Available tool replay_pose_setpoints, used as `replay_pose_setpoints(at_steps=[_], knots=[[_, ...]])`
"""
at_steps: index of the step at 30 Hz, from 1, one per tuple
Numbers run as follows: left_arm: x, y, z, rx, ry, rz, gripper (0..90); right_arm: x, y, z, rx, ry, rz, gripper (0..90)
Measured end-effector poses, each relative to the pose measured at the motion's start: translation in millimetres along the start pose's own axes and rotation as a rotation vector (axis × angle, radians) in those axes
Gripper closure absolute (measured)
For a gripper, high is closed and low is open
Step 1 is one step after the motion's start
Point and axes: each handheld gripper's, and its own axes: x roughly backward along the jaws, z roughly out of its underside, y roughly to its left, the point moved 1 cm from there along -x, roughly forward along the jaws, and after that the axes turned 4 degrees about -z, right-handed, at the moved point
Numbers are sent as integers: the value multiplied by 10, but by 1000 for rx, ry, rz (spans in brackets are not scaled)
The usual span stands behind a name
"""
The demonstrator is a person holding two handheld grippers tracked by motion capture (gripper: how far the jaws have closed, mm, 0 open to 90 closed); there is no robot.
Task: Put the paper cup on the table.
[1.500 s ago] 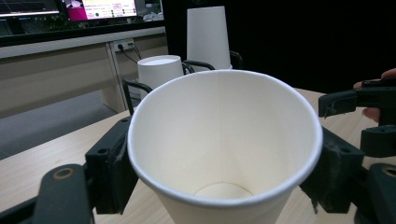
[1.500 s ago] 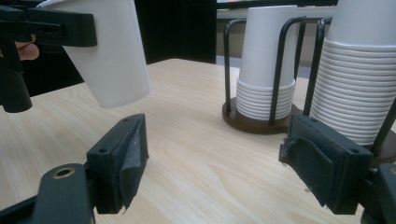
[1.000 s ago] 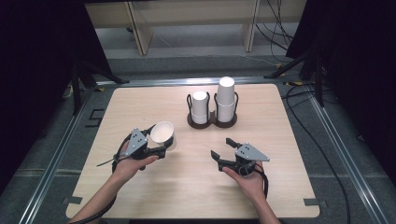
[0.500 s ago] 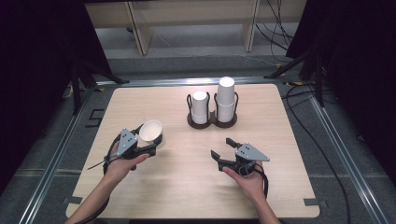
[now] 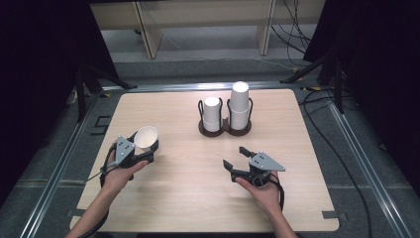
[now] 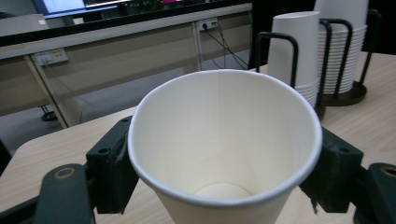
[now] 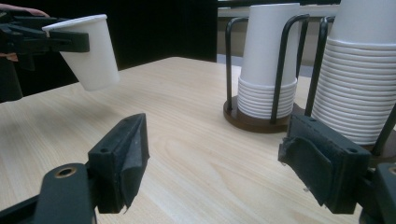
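A white paper cup (image 5: 145, 138) (image 6: 224, 154) sits mouth up between the jaws of my left gripper (image 5: 148, 147), which is shut on it near the rim, at the table's left side. In the right gripper view the same cup (image 7: 91, 50) hangs clear of the tabletop, tilted slightly. My right gripper (image 5: 236, 157) (image 7: 219, 158) rests low at the front right, open, with nothing between its jaws. It points toward the cup holder (image 5: 225, 128) (image 7: 254, 119), a dark two-slot rack with a short stack of upside-down cups (image 5: 213, 113) and a taller stack (image 5: 239, 105).
The wooden table (image 5: 188, 198) has a metal frame around it. Cables (image 5: 322, 96) trail on the floor to the right, and a wooden shelf unit (image 5: 203, 29) stands beyond the far edge. Dark curtains flank both sides.
My left gripper has carried the cup leftward, away from the table's middle and a little lower. The right gripper has stayed where it was.
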Motion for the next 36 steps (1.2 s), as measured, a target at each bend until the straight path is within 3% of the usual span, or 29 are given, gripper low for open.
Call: replay_pose_setpoints(at_steps=[2, 3, 6, 10, 16, 18, 19, 24, 29, 31, 36], knots=[[1, 49, 27, 3, 1, -11, 228, -3, 4, -3, -4, 1, -3, 228], [-3, 61, 36, 9, -2, -5, 228, 2, -7, -5, 18, -4, 9, 228], [27, 154, 67, 9, 15, -68, 228, -6, 2, 2, 9, -3, 2, 228], [55, 246, 102, -5, 27, -113, 228, -7, -2, 2, 19, -4, 4, 228], [66, 358, 177, 4, 33, -163, 228, -10, -7, -2, 36, -5, 6, 229], [73, 384, 196, 8, 49, -176, 228, -11, 8, 2, 10, 1, -1, 229], [75, 393, 204, 13, 55, -184, 228, -8, -4, -2, 32, -4, 5, 229], [62, 434, 242, 35, 64, -204, 226, -7, 0, -1, 17, -6, 2, 229], [51, 453, 291, 31, 96, -229, 225, -7, 4, -3, 12, -8, -3, 229], [53, 439, 323, 66, 109, -255, 225, 0, 1, -6, 20, -4, 6, 229], [47, 464, 366, 62, 124, -254, 221, -5, 6, 1, 5, -7, -3, 229]])
